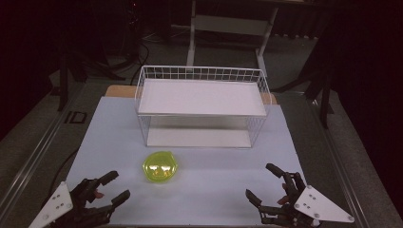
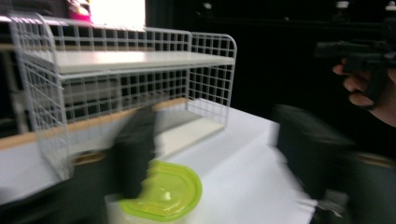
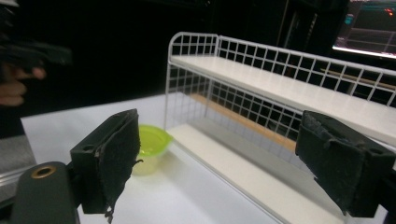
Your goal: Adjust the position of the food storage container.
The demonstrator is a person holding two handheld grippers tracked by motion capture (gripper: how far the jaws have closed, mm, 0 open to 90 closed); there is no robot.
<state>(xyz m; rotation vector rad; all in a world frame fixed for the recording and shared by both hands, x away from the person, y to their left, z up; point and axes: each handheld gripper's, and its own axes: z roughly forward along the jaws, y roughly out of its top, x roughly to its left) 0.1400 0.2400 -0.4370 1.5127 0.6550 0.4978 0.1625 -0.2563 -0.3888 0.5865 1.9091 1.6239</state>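
A: Item: small round translucent plastic container with a yellow-green lid [image 1: 160, 166], on the white table [image 1: 214, 190] before the white wire rack [image 1: 202, 107].

B: Handling: probably light, rigid, slick; grasp across the lid's rim. Left gripper [image 1: 114, 186] and right gripper [image 1: 262, 182] both spread, empty.

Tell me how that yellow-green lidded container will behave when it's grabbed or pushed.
The container looks like thin translucent plastic and apparently empty, so probably light and slightly flexible. Its glossy lid may be slippery for pads. Low, wide and flat-bottomed, it should slide on the white table rather than tip or roll.

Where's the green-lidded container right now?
In the high view, the container sits on the white table, just in front of the wire rack, nearer the left tool.
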